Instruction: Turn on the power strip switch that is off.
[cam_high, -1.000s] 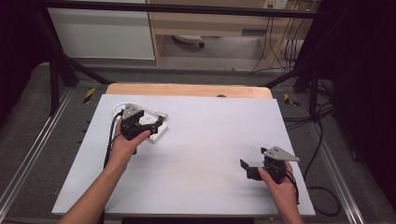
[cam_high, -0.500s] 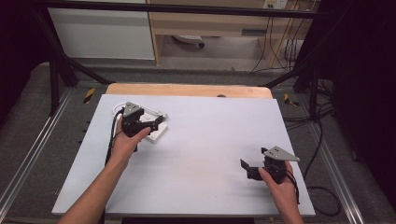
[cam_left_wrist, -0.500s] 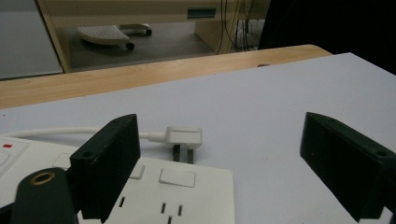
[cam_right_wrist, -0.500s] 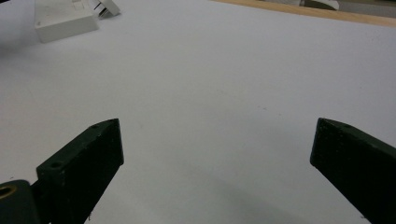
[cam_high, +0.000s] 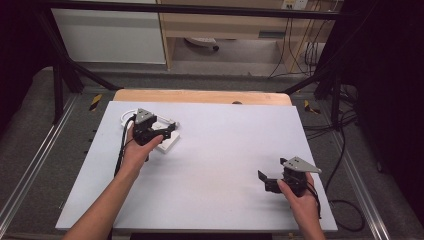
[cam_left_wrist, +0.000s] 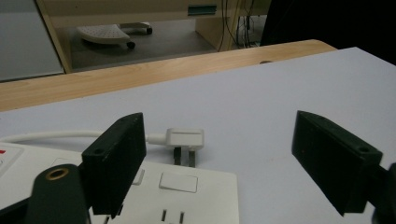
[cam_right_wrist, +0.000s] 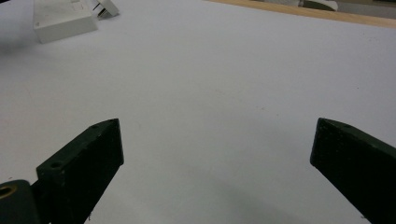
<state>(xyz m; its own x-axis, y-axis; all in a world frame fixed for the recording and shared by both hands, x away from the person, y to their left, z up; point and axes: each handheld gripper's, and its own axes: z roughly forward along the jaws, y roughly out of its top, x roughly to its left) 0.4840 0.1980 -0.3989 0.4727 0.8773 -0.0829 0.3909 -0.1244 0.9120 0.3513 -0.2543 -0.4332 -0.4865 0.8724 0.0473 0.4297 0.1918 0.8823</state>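
The tabletop (cam_high: 215, 165) is a wide white board, and a strip of bare wood shows along its far edge. Near the far left corner lies a white power strip (cam_high: 167, 142), flat on the board, with its sockets facing up. The left gripper (cam_high: 167, 131) hangs just above this power strip, held by the left hand (cam_high: 140, 150), and it points toward the right edge of the tabletop. In the left gripper view the two black jaws stand wide apart, though they have just been closing a little; one jaw is over the end of the power strip (cam_left_wrist: 187, 196), the other is over bare board, and nothing is pressed between them. Just beyond the end of the strip a small white plug (cam_left_wrist: 184, 138) lies on its side with its pins toward the strip, and its thin white cable (cam_left_wrist: 51, 135) runs away to the left.

Near the close right corner the right hand (cam_high: 302, 200) holds the right gripper (cam_high: 265, 181) low over the board, well apart from the power strip. Its jaws are also wide apart, with only white board between them.
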